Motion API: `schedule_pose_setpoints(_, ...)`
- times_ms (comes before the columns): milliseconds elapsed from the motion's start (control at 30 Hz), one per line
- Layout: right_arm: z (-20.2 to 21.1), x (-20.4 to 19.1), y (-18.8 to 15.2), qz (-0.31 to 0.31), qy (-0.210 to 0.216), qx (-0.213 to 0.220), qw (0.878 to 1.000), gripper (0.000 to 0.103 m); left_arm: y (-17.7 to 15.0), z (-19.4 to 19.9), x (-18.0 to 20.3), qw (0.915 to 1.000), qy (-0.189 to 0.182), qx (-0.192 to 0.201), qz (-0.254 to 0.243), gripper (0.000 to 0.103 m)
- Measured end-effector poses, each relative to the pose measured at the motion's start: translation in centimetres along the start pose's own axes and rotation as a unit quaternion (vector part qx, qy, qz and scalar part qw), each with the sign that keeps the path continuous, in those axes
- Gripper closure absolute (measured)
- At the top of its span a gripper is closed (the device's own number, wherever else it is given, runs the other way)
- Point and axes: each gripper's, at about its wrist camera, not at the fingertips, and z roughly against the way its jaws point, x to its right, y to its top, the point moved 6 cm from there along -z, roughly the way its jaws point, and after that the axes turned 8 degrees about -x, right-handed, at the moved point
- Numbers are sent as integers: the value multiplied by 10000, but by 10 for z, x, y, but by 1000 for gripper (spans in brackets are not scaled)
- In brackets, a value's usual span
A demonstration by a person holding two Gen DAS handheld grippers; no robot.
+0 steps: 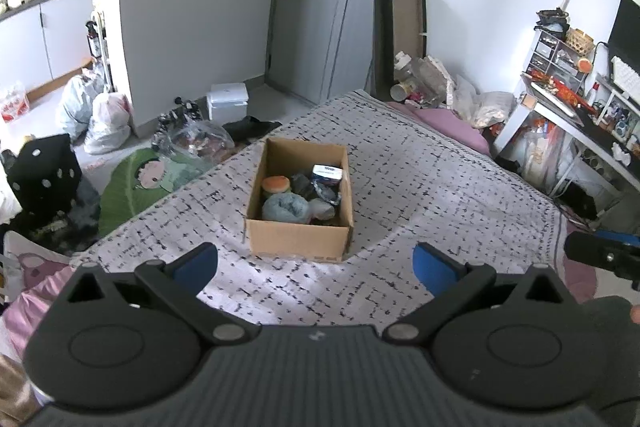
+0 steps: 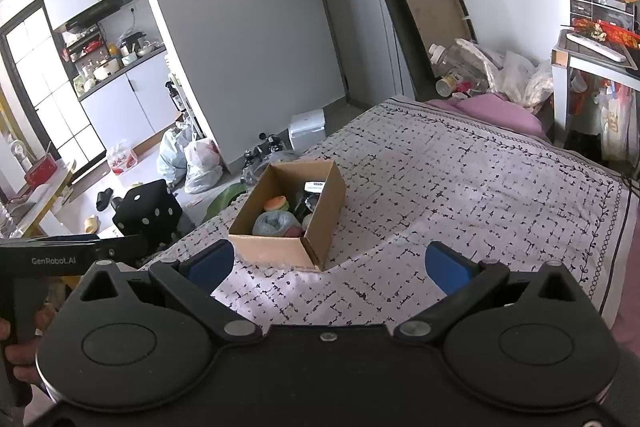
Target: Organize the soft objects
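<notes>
An open cardboard box (image 1: 298,237) (image 2: 276,247) stands on the patterned bed cover (image 1: 420,187) (image 2: 460,187). Inside lie soft objects: a burger-shaped plush (image 1: 275,183) (image 2: 276,203), a grey-blue rolled plush (image 1: 285,207) (image 2: 272,223), dark items and a white-and-blue packet (image 1: 328,171). My left gripper (image 1: 316,265) is open and empty, held above the cover just in front of the box. My right gripper (image 2: 328,269) is open and empty, in front of the box and slightly to its right. Each gripper's edge shows in the other's view (image 1: 604,255) (image 2: 60,253).
Left of the bed the floor holds plastic bags (image 1: 104,115), a black dotted cube (image 1: 44,171), a green leaf cushion (image 1: 128,187) and a white bin (image 1: 227,101). A cluttered desk (image 1: 580,107) stands right of the bed. Pink pillows and bags (image 2: 500,103) sit at the far end.
</notes>
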Motion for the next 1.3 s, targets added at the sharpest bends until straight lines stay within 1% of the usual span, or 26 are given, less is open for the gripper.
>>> schedule_pose_setpoints(333,-2,2,-1,-20,-113,-16,9999,0,0,-1,-1,9999,81,40,-45,0)
schedule_pose_setpoints(767,-1,-3,2,94,-159,-7,9998,0,2,2,1,10000,51,82,-14,0)
schedule_pose_setpoints(1300,-2,-4,2,60,-234,-38,9997,0,3,4,-1,9999,34,129,57,0)
